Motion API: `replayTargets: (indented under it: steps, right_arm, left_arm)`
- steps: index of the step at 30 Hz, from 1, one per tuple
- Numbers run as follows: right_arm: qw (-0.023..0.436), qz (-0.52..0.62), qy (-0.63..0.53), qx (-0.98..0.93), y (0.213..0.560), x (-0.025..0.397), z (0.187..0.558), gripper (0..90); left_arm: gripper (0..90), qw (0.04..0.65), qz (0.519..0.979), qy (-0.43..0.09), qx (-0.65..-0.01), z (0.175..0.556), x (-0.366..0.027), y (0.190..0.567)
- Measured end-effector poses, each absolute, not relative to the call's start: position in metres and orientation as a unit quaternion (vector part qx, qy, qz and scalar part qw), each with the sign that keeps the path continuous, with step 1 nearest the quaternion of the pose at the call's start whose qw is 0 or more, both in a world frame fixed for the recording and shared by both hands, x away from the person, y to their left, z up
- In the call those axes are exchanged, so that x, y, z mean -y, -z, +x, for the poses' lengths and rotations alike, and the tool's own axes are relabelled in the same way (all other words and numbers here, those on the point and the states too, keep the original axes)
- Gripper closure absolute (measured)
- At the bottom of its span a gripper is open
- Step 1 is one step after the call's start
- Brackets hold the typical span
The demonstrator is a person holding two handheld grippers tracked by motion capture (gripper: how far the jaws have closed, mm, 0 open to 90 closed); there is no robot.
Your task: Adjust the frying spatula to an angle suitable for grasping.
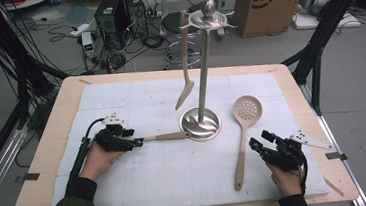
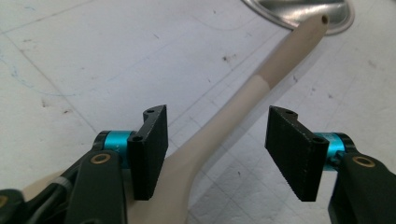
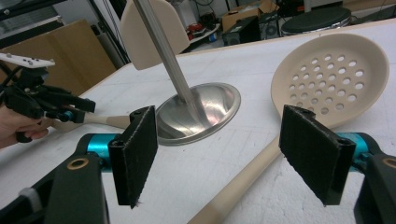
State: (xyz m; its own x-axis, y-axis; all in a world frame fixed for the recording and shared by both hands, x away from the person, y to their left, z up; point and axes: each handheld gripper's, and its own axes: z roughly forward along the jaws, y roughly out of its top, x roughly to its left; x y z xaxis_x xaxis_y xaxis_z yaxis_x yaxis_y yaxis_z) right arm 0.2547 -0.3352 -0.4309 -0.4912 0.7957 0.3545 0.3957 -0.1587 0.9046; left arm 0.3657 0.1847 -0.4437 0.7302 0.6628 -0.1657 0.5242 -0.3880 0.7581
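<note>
A steel utensil stand (image 1: 201,123) rises mid-table, and a beige spatula (image 1: 186,67) hangs from its top. Left of the base lies a beige utensil handle (image 1: 168,136). My left gripper (image 1: 136,142) is open around that handle. In the left gripper view the handle (image 2: 243,100) runs between the jaws of the left gripper (image 2: 217,123) toward the stand base (image 2: 299,9); its head is hidden under the gripper. A beige slotted spoon (image 1: 244,128) lies right of the stand. My right gripper (image 1: 259,141) is open beside its handle. In the right gripper view, the right gripper (image 3: 219,126) stands over the spoon handle (image 3: 243,184).
White padding (image 1: 168,184) covers the wooden table (image 1: 53,139). The right gripper view has the stand's pole (image 3: 163,46), its base (image 3: 205,109), the hanging spatula (image 3: 149,32) and the left gripper (image 3: 46,105) at far left. Boxes, cables and equipment lie on the floor beyond the table.
</note>
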Motion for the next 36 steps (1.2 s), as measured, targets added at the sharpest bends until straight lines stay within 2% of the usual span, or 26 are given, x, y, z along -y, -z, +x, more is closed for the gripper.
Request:
replayTargets:
  steps: [2, 4, 7, 11, 17, 20, 25, 30, 34, 36]
  right_arm:
    - [0.168, 0.475, -0.595, -0.627, 0.431, 0.335, 0.255, 27.9]
    - [0.165, 0.477, -0.595, -0.626, 0.431, 0.335, 0.255, 27.9]
    - [0.166, 0.474, -0.594, -0.629, 0.431, 0.335, 0.255, 27.9]
    - [0.166, 0.475, -0.595, -0.627, 0.431, 0.334, 0.255, 27.9]
    - [0.164, 0.473, -0.598, -0.626, 0.431, 0.335, 0.254, 27.9]
    - [0.165, 0.471, -0.6, -0.626, 0.431, 0.334, 0.254, 27.9]
    - [0.164, 0.469, -0.605, -0.622, 0.43, 0.335, 0.253, 27.9]
    - [0.164, 0.469, -0.607, -0.621, 0.43, 0.336, 0.253, 27.9]
    - [0.163, 0.469, -0.607, -0.621, 0.43, 0.336, 0.253, 27.9]
    - [0.165, 0.469, -0.609, -0.618, 0.43, 0.336, 0.253, 28.0]
  left_arm:
    - [43.0, 0.408, 0.838, -0.087, -0.351, 0.366, -0.181, 0.446]
    - [49.8, 0.385, 0.849, -0.119, -0.343, 0.364, -0.177, 0.446]
    - [50.0, 0.33, 0.874, -0.135, -0.331, 0.366, -0.165, 0.441]
    - [55.8, 0.264, 0.906, -0.141, -0.299, 0.369, -0.147, 0.431]
    - [60.1, 0.203, 0.935, -0.106, -0.27, 0.382, -0.134, 0.422]
    - [66.0, 0.18, 0.947, -0.085, -0.25, 0.389, -0.129, 0.42]
    - [67.7, 0.127, 0.963, -0.049, -0.231, 0.402, -0.117, 0.416]
    - [69.4, 0.135, 0.965, -0.034, -0.223, 0.406, -0.12, 0.416]
    - [77.8, 0.129, 0.97, -0.039, -0.202, 0.402, -0.116, 0.416]
    - [78.1, 0.129, 0.97, -0.042, -0.202, 0.4, -0.116, 0.415]
